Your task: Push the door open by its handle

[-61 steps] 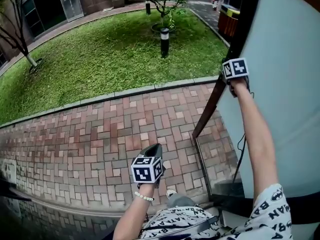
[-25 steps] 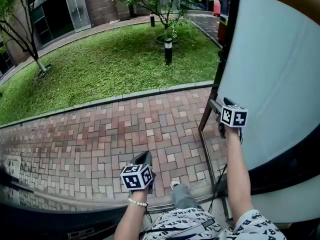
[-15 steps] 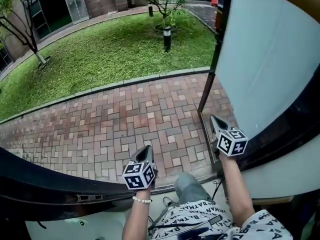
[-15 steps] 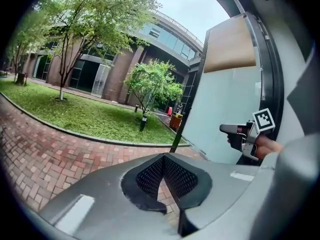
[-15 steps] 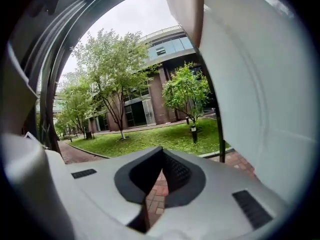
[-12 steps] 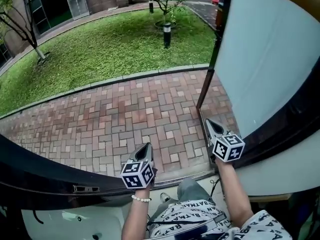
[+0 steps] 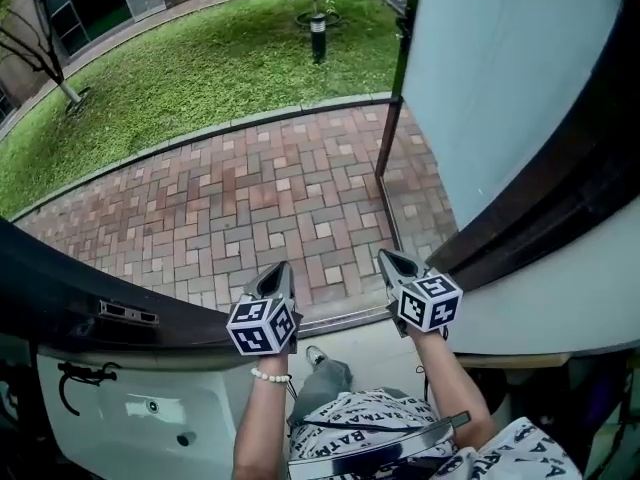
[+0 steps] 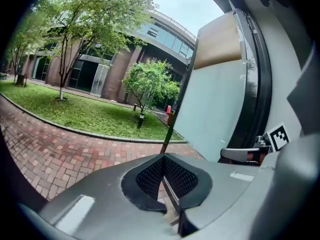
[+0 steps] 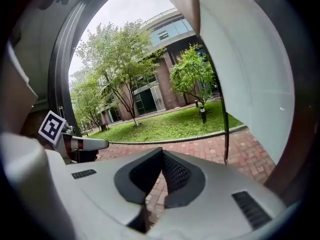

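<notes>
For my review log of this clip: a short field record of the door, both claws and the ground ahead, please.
door: pale frosted-glass door in a dark frame, standing open at right
left claw: shut, empty
right claw: shut, empty
ground ahead: red brick paving, then green lawn

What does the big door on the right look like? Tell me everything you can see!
The door is a big flat panel, pale blue-white like frosted glass, with a thin dark edge. In the left gripper view its top part looks tan. It stands open, angled out over the red brick paving, with grass beyond. Its handle cannot be made out. Nothing touches it: the left gripper and the right gripper are both shut, empty and apart from it.
</notes>
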### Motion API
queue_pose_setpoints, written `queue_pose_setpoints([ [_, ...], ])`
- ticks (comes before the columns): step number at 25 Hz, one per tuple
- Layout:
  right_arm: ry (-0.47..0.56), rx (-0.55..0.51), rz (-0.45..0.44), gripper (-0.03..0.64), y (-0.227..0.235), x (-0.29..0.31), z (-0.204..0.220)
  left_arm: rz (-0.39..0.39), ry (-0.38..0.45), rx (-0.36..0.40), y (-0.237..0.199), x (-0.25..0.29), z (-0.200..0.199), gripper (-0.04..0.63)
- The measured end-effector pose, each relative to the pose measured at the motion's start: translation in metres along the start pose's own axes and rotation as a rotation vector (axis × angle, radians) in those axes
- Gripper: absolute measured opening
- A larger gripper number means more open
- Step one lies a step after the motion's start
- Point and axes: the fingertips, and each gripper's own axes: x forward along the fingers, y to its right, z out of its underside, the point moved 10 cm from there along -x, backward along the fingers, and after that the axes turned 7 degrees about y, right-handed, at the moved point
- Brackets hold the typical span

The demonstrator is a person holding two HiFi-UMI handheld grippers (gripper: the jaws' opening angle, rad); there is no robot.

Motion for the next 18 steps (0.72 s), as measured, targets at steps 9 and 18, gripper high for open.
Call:
queue_pose_setpoints([
  [9, 0.0, -0.004, -0.101, 0.0, -0.008, -0.101, 0.026, -0.032, -0.006, 0.007, 0.092, -0.067, 0.05, -0.011],
  [18, -0.018, -0.018, -0.177, 0.0, -0.029, -0.181, 0.049, -0.074, 0.002, 0.023, 0.152, -0.147, 0.073, -0.011],
])
